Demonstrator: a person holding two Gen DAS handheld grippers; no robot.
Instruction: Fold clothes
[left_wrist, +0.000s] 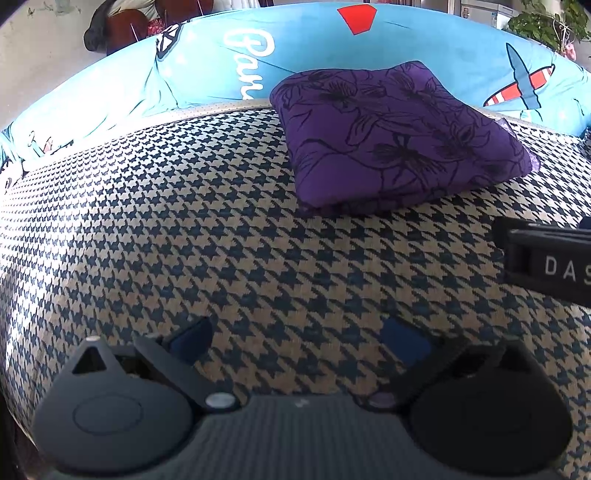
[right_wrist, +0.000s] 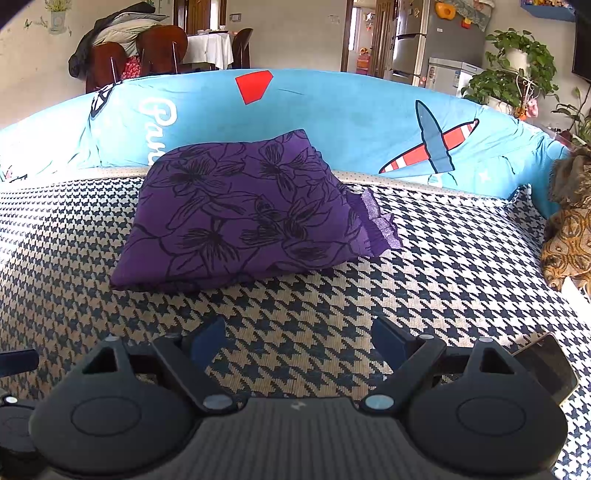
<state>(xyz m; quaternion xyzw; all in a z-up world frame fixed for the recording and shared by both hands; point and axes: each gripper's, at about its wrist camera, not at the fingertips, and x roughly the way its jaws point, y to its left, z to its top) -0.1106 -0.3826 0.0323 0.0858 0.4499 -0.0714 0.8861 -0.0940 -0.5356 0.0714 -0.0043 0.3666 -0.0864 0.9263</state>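
Observation:
A purple garment with a black flower print (left_wrist: 399, 136) (right_wrist: 243, 214) lies folded into a thick packet on the houndstooth cover (left_wrist: 221, 240) (right_wrist: 424, 258), leaning on the blue backrest. A ruffled hem sticks out at its right side. My left gripper (left_wrist: 299, 339) stands open over bare cover, well short of the garment, nothing between its blue pads. My right gripper (right_wrist: 299, 343) is open too, low over the cover in front of the garment, apart from it. Part of the right gripper's black body (left_wrist: 546, 258) shows at the right edge of the left wrist view.
A blue printed backrest (left_wrist: 332, 48) (right_wrist: 332, 110) bounds the far side. A phone (right_wrist: 550, 365) lies on the cover at the right, beside a brown patterned cushion (right_wrist: 569, 240). Chairs (right_wrist: 147, 55), a fridge (right_wrist: 436, 37) and potted plants (right_wrist: 517, 70) stand behind.

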